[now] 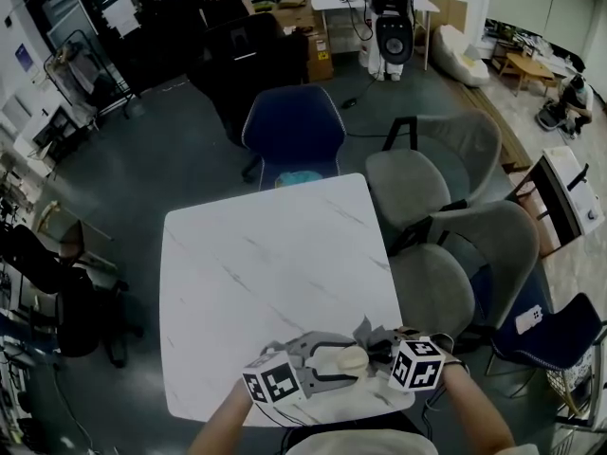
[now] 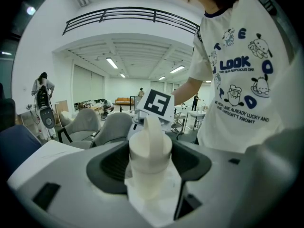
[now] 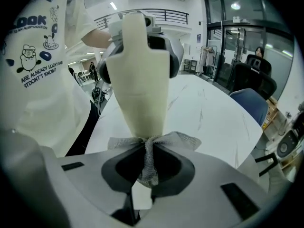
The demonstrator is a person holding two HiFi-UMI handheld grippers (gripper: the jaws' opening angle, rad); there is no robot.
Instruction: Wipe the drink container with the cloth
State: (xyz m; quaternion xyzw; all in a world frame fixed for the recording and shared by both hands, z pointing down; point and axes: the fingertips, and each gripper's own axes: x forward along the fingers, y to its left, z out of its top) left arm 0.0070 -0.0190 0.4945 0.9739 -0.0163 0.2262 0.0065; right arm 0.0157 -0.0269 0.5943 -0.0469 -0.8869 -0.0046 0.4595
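Note:
The drink container [image 1: 352, 357] is a cream bottle with a flip lid. My left gripper [image 1: 327, 362] is shut on it, holding it just above the table's near edge. In the left gripper view the container [image 2: 150, 152] stands between the jaws of the left gripper [image 2: 151, 177], with the right gripper's marker cube [image 2: 157, 104] right behind it. My right gripper [image 1: 381, 350] is shut on a grey mesh cloth [image 1: 366, 332]. In the right gripper view the cloth [image 3: 151, 147], bunched in the right gripper [image 3: 147, 175], touches the bottom end of the container [image 3: 141, 87].
The white marble table [image 1: 266, 273] stretches away from me. A blue chair [image 1: 292, 131] stands at its far side and grey chairs [image 1: 446, 216] at its right. A dark chair [image 1: 57, 292] is at the left. My white printed shirt [image 2: 247, 70] is close behind the grippers.

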